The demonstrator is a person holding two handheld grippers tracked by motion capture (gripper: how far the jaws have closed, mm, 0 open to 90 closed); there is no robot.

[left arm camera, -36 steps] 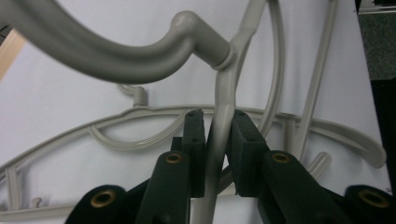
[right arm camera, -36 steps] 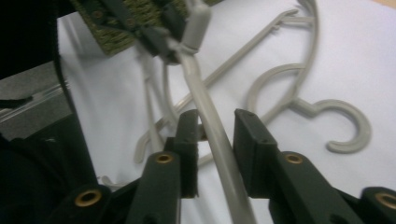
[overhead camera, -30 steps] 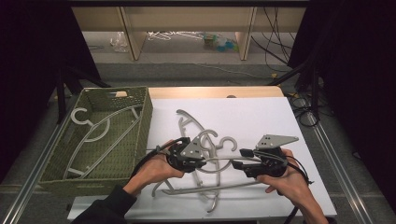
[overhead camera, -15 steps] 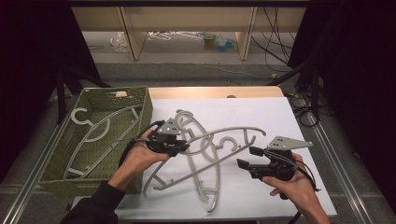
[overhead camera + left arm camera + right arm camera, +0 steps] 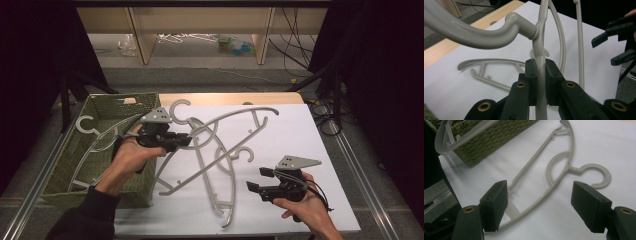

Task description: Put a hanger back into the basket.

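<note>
The left gripper [image 5: 182, 141] is clamped on the shoulder of a grey hanger [image 5: 235, 122], just below its hook, and holds it lifted and tilted over the table's [image 5: 310, 135] left edge, beside the woven basket [image 5: 67, 170]. The left forearm reaches up from the near-left corner, wrist bent inward. The right gripper [image 5: 257, 180] sits low near the near-right corner, hand cupped beneath it, pointing left; its jaws have just been opening and stand released, nothing pressed between them. A second hanger [image 5: 564, 167] lies flat on the table ahead of them.
</note>
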